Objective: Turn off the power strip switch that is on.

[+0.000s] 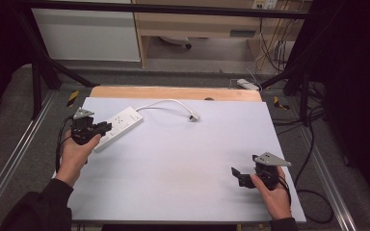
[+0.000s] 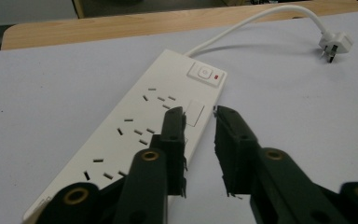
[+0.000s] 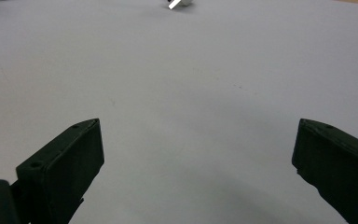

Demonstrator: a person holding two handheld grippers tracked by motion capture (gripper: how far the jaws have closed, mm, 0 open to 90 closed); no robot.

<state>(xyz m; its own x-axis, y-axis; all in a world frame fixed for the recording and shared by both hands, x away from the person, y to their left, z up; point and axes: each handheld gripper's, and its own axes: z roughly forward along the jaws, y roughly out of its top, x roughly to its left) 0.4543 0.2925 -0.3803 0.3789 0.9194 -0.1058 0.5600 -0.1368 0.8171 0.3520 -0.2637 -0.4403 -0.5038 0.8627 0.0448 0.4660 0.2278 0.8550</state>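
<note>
A white power strip lies at the far left of the pale mat. Its cable curves right to a loose plug. My left gripper hovers over the strip's near end. In the left gripper view, the strip has a switch with a red light. My left gripper is open by a narrow gap: one jaw over the strip's edge, the other over the mat, nothing between them. My right gripper stands wide open at the front right over bare mat, and the plug lies far ahead.
The mat covers a wooden table whose far edge shows. Metal frame rails run along both sides. Cables trail on the floor at the right, and a white adapter lies beyond the table.
</note>
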